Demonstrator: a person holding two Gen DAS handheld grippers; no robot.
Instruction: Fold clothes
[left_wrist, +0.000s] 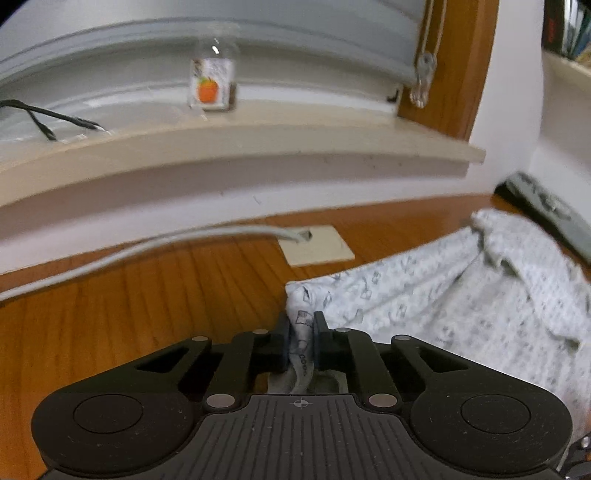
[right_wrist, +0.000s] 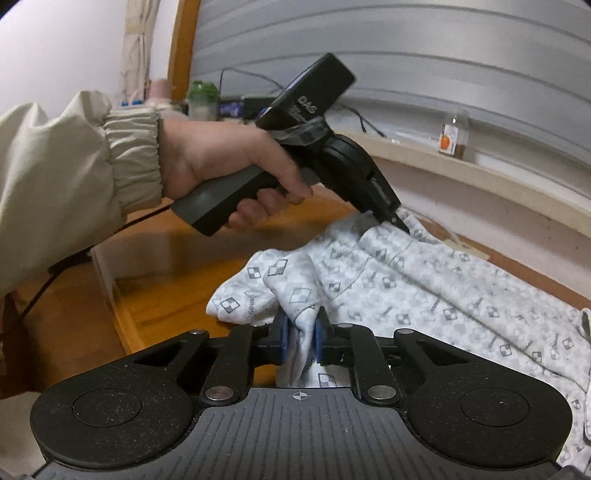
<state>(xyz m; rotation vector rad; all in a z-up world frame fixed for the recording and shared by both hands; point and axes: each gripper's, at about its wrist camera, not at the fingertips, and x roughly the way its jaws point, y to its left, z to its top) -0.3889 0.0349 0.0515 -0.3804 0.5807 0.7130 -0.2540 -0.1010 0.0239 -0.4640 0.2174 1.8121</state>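
Folding is judged to be at an early stage: the patterned garment (right_wrist: 424, 280) is spread, rumpled, across the wooden bench (left_wrist: 147, 295), and no finished crease or tidy stack is seen in either view. One edge of the cloth has been gathered at two places. The left gripper (left_wrist: 301, 334) is clamped on a bunched corner, the fabric being pinched between its pads and drawn back under the body of the tool. The right gripper (right_wrist: 301, 336) is likewise closed on a fold of the near edge, cloth being squeezed between its blue pads. What is left, by this reading, is nearly everything: the held edge has to be carried over, laid down and smoothed, and further folds made. By count, one garment is seen for certain; a darker grey piece (left_wrist: 546, 210) at the far right of the left view may be a second, though that cannot be told. Two grippers are in use, one hand (right_wrist: 221, 162) in a pale sleeve is visible, and a single small bottle (left_wrist: 213, 85) with an orange label is set on the windowsill (left_wrist: 258, 147).
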